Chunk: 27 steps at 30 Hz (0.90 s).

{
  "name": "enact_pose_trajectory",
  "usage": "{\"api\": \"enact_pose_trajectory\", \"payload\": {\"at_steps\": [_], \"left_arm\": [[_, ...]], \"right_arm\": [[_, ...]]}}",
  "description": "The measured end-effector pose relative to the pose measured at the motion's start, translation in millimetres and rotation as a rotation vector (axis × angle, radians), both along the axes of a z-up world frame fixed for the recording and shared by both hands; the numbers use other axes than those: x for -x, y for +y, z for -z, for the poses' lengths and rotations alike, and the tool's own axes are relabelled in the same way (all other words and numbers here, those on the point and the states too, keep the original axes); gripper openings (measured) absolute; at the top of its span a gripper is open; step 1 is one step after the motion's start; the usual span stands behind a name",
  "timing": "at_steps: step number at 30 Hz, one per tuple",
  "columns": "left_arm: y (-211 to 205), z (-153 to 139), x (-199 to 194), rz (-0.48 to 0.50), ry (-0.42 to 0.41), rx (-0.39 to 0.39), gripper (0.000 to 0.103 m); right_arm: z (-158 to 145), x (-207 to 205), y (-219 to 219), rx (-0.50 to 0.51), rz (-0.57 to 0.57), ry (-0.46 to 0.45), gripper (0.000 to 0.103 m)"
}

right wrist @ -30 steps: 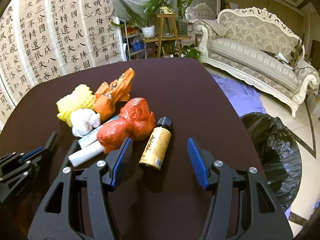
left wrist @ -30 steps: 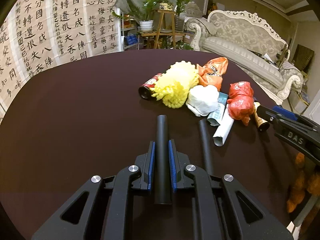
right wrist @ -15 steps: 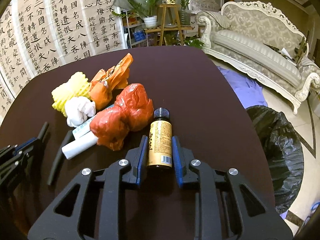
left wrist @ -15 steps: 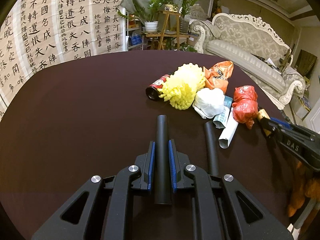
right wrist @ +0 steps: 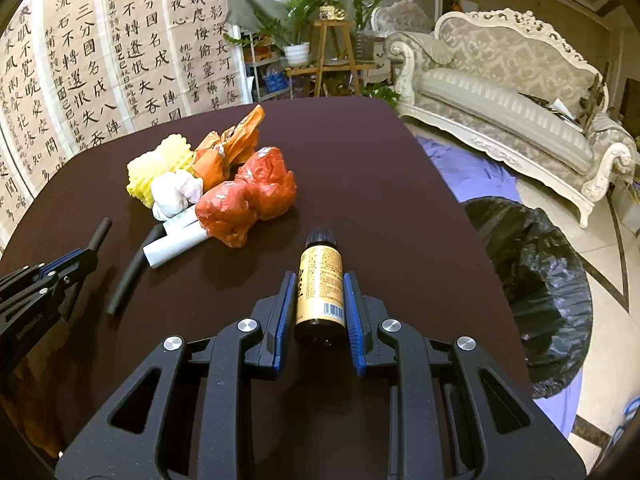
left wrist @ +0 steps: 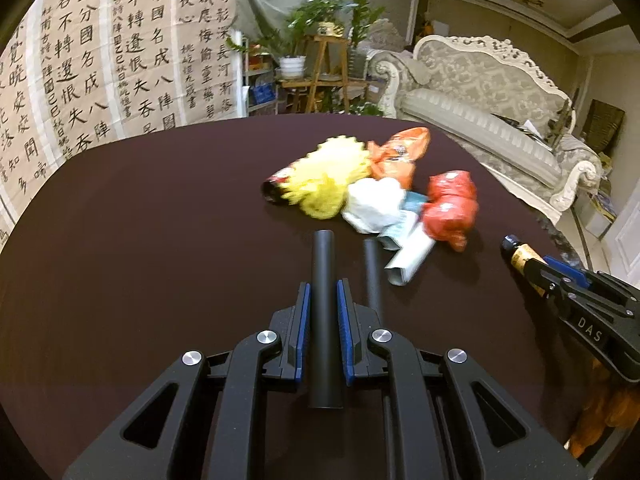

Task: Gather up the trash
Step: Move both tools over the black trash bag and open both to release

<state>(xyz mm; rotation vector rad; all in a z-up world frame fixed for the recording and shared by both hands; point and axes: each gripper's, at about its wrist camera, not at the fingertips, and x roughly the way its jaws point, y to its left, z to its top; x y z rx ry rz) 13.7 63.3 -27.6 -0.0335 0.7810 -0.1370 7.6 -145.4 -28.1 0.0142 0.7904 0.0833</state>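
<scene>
Left tongs (left wrist: 323, 300) grip black tube (left wrist: 323, 280); its rear end hidden; right tongs (right wrist: 320, 292) grip bottle (right wrist: 320, 284).

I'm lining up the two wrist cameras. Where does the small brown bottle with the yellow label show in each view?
Left wrist: the bottle is at the right edge, held in the right gripper.
Right wrist: the bottle is at lower centre, between the gripper's fingers.
Shared landmark: the red crumpled bag.

Both wrist views look forward, low over table (left wrist: 140, 240); share trash pile (right wrist: 224, 184) (close).
</scene>
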Motion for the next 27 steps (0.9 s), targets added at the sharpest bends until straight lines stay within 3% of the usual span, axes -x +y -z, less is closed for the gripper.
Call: {"api": "enact_pose_trajectory", "payload": {"at_steps": [13, 27], "left_arm": [[-81.6, -14.6, -0.9, 0.164, -0.038, 0.03, 0.014], [-190.3, -21.2, -26.9, 0.348, -0.072, 0.003, 0.014]], "right_arm": [[-16.1, 20.6, -53.4, -0.008, 0.109, -0.082, 0.023], [-13.2, 22.0, -151.2, -0.008, 0.298, -0.117, 0.024]]}}
